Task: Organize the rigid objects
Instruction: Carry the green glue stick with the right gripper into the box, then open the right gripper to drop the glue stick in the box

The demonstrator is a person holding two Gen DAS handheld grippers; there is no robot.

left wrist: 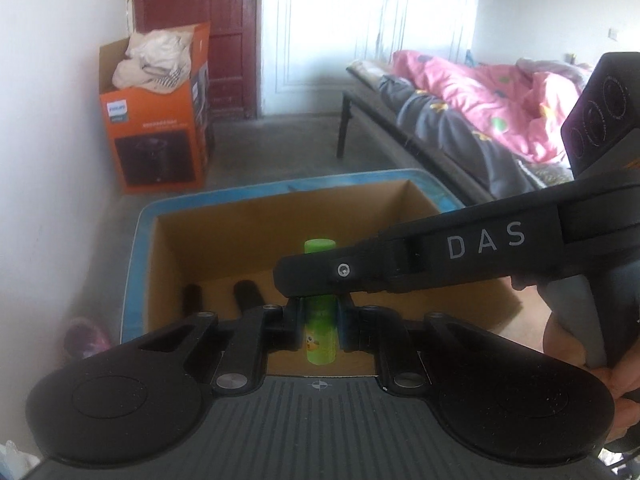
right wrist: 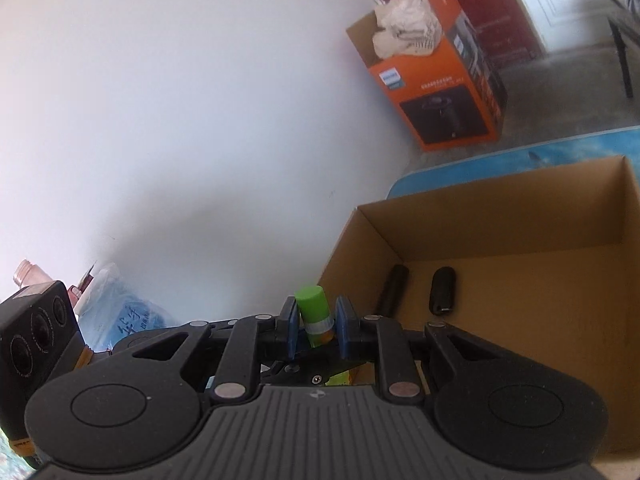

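Nearest the lens, the left gripper [left wrist: 318, 322] is clamped on a green tube [left wrist: 319, 334] standing upright over the open cardboard box [left wrist: 176, 240], while the right gripper [right wrist: 316, 326], crossing in front of it, is clamped on a second green tube [right wrist: 314, 312] just outside the box's near corner. Two dark objects [right wrist: 442, 290] already lie on the box floor. The two grippers are crowded close, so I judge one could knock the other and twist a tube loose, dropping it outside the box onto the blue worktop [left wrist: 138, 240].

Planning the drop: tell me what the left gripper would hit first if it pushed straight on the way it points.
Likely the right gripper: its finger crosses just ahead of the left gripper, over the green tube both clamp. Beyond it lies the cardboard box, floor or far wall; depth is unclear.
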